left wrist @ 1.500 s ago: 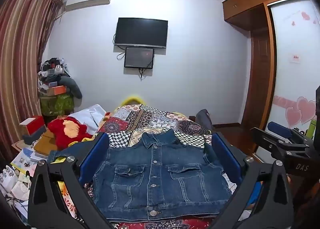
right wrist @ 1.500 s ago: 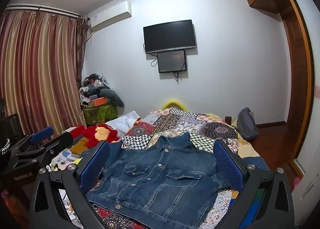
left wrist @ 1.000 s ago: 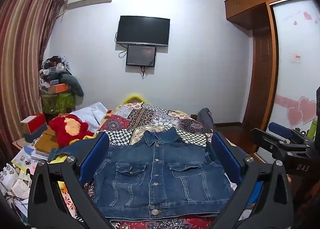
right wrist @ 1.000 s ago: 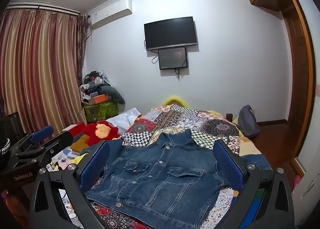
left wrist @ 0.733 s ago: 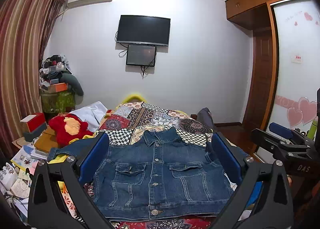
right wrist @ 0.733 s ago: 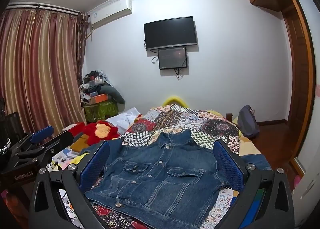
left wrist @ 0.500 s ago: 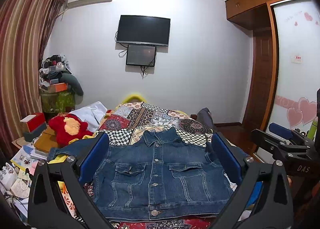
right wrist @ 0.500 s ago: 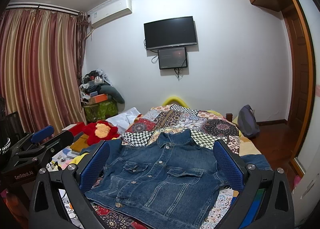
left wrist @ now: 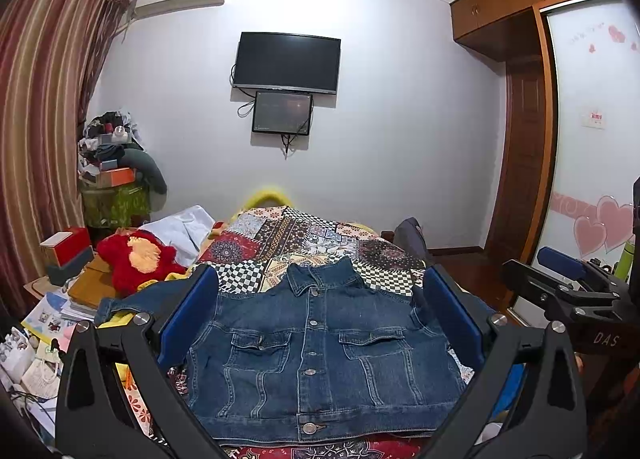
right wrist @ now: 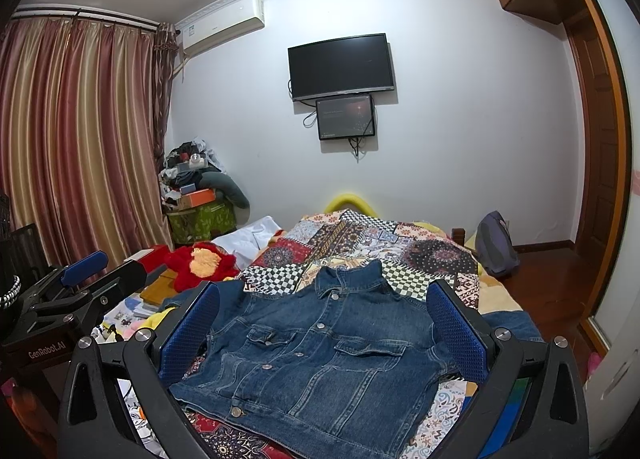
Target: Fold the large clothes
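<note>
Both grippers wait, released, above a jacket that is not yet folded.

Nearest, the left gripper (left wrist: 320, 315) and the right gripper (right wrist: 322, 319) hover in front of the jacket (left wrist: 320, 355), each with its blue fingers (left wrist: 188, 319) spread wide and holding nothing. The jacket lies flat on the bed (left wrist: 312, 231), front side up and buttoned, its hem toward the cameras and its collar away. One sleeve (left wrist: 136, 299) goes out to the left of the jacket; the other side is partly hidden. Left of the jacket lies a red toy (left wrist: 136, 259). Behind the jacket, on the far wall, hangs a TV (left wrist: 286, 63). I judge that folding has not begun; the next move probably asks each gripper to descend and pinch a sleeve or a shoulder edge.
</note>
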Motion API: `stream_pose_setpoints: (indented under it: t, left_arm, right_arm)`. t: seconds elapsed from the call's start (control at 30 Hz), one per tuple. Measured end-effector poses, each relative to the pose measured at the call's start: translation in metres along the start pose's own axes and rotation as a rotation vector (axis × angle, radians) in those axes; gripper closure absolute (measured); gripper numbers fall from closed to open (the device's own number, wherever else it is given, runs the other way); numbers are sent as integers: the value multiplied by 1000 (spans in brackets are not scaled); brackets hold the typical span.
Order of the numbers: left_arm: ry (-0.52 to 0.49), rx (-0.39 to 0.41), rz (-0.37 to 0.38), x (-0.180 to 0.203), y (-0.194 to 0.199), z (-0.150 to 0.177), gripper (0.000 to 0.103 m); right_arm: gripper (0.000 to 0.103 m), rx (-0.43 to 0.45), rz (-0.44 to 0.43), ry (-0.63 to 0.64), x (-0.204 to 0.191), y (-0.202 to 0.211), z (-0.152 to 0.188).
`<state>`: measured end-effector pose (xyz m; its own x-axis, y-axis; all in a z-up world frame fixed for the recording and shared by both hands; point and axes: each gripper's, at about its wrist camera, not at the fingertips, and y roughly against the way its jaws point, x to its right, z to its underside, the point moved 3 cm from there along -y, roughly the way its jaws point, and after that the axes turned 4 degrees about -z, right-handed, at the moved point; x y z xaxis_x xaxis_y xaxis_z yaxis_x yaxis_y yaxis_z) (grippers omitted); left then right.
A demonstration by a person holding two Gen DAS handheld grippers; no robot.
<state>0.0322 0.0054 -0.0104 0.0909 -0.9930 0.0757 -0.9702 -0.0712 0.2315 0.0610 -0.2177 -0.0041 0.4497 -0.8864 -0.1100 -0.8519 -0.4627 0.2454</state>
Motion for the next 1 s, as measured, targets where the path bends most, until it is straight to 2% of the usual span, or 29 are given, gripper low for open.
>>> stream_pose_setpoints:
  t: [1.0]
  left_arm:
    - [1, 2, 5, 2, 0, 0, 0]
  right_arm:
    - [0, 0, 1, 1, 1, -4, 0]
